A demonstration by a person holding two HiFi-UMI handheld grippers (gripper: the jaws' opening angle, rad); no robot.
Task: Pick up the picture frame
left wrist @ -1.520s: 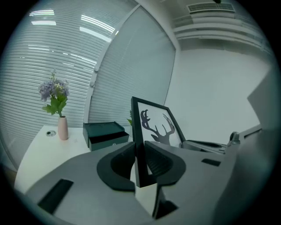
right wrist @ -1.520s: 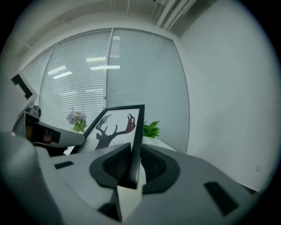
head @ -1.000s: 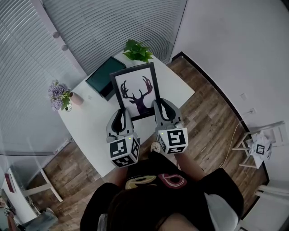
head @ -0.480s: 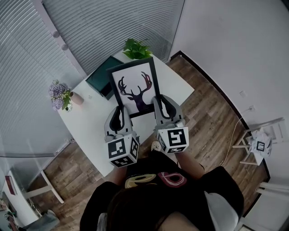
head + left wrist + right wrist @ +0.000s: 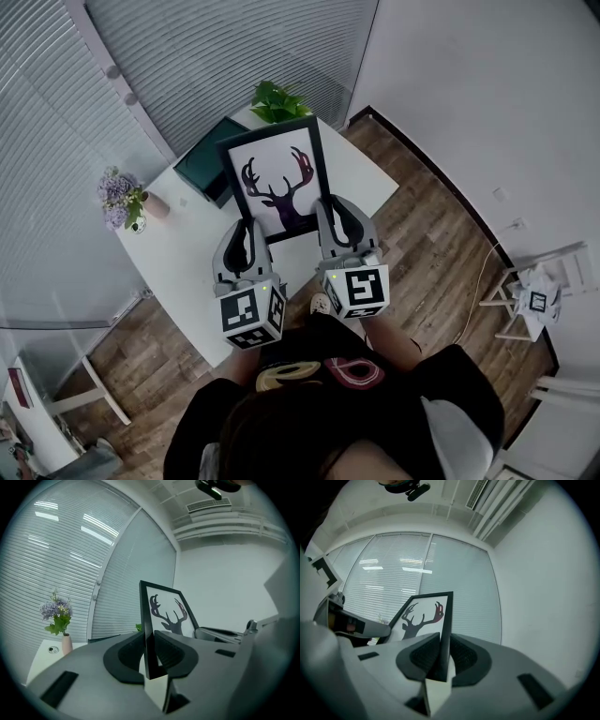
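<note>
Compared with a second ago, the picture frame [image 5: 278, 181] looks a touch higher and closer to the head camera. Its top edge now reaches the foot of the potted plant [image 5: 275, 100], where before there was a bit of table showing between them. The grippers have barely shifted otherwise.

The left gripper [image 5: 242, 232] has its jaws pinched on the frame's left edge near the bottom, and the right gripper [image 5: 335, 220] is clamped the same way on the right edge. In both gripper views the black frame stands edge-on right between the pads, no gap. So the frame is held up between the two of them over the white table [image 5: 178, 253], with the deer print facing up.

Also on the table are a dark green tray-looking thing [image 5: 202, 164] behind the frame, the plant at the far corner, and a little vase of purple flowers [image 5: 127, 199] at the left edge.

As for the room: wood plank floor [image 5: 422, 253], white blinds [image 5: 187, 56] along two sides, and a plain white wall [image 5: 487, 84] on the right. Off to the right there's a small white stand [image 5: 536, 302] with a marker cube on it.
</note>
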